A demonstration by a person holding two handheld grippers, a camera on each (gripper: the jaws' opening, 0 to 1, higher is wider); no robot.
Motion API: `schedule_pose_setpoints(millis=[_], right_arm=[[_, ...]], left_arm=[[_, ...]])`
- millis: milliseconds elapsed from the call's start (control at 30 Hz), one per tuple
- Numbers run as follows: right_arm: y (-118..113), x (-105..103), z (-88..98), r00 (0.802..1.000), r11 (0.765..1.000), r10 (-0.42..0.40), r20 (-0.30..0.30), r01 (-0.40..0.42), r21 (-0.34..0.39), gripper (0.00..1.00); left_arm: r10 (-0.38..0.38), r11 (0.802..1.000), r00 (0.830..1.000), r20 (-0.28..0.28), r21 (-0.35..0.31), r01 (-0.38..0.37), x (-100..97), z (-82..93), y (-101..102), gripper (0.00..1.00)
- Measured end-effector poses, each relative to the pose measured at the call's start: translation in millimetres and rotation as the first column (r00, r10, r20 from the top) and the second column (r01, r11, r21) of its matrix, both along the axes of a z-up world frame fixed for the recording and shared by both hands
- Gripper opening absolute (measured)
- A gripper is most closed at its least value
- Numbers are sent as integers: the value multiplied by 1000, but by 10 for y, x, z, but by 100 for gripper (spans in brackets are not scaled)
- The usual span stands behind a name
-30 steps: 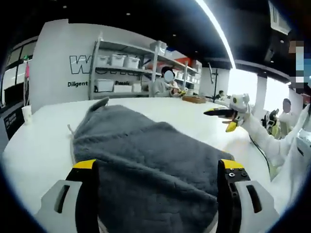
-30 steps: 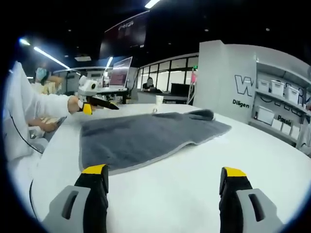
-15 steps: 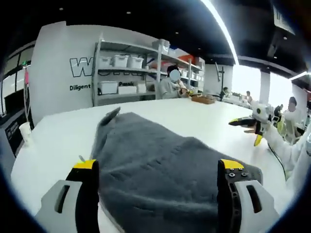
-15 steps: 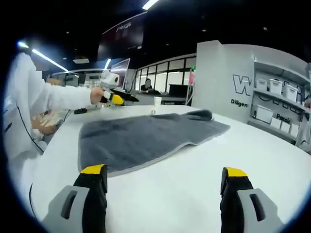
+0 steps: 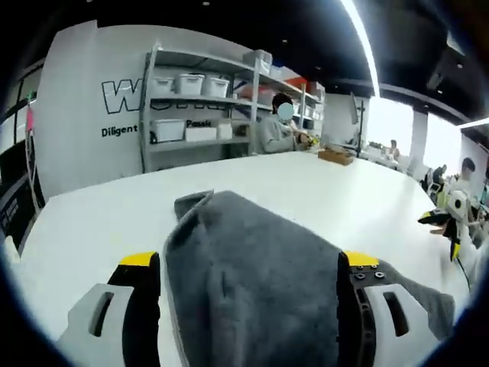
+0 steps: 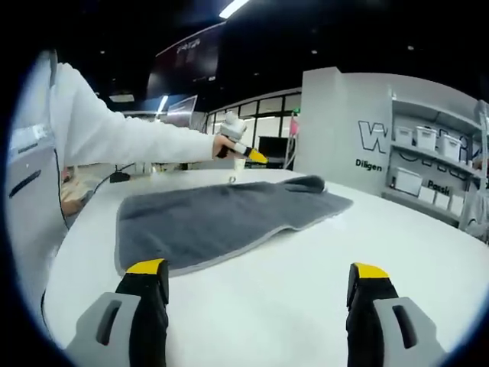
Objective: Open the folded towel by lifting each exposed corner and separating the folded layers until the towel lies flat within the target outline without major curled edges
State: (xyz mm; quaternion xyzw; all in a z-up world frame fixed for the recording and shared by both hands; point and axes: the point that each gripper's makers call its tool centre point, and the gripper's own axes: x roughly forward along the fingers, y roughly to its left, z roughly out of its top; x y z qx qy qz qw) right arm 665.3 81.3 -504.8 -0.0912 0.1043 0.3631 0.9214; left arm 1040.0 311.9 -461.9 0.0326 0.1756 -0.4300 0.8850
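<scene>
The grey towel point(image 6: 221, 218) is spread on the white table point(image 6: 344, 267), its far corner point(image 6: 309, 183) curled up. Both jaw pairs are held wide and empty, the left gripper point(image 6: 246, 151) above that end (the right gripper point(image 6: 256, 283) well back). Flattening that curl is judged the step in hand: a descent onto the curled corner and an outward pull are called for.

A: What colour is the towel point(image 6: 221, 222)?
B: Dark grey, with a paler grey border along its lower edge; the table point(image 6: 321, 283) under it is white.
A: And the right gripper point(image 6: 256, 302)?
B: Black jaws tipped yellow, on light grey bodies, low in the frame.
</scene>
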Motion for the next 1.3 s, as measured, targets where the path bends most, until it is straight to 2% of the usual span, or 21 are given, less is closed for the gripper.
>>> schedule_pose_setpoints(millis=[133,267,467,600,700,800,833,900,967,1167,1300], right_arm=[[-92,43,-22,999,999,-36,-11,36,16,98],[-189,83,-34,997,997,-68,-18,69,30,98],[-236,105,-72,996,996,-87,-27,88,25,98],[-226,110,-97,996,996,-81,-35,82,27,97],[-226,114,-128,996,996,-80,-47,81,25,97],[-238,117,-141,995,996,-82,-52,83,23,97],[-244,118,-142,995,996,-83,-53,84,24,97],[-255,120,-141,995,996,-86,-55,88,30,97],[-265,120,-140,994,995,-89,-56,91,33,97],[-275,121,-134,994,995,-93,-56,95,34,96],[-293,130,-134,993,994,-101,-55,103,30,96]], left_arm=[[0,998,1000,14,61,-1,419,-148,-102,90],[14,997,1000,17,71,-15,804,-280,-204,88],[-3,995,999,32,95,0,1120,-415,-331,77],[-14,996,999,32,89,11,1205,-465,-420,68],[-55,994,997,58,93,50,1230,-449,-489,50],[-110,990,992,63,98,104,1213,-446,-528,21],[-112,990,992,62,97,106,1226,-446,-525,16],[-104,991,992,66,93,98,1260,-436,-508,12],[-97,992,993,73,84,91,1284,-402,-471,2],[-3,992,994,105,125,-10,1499,-302,-227,2],[58,983,991,124,164,-78,1638,-221,1,2]])
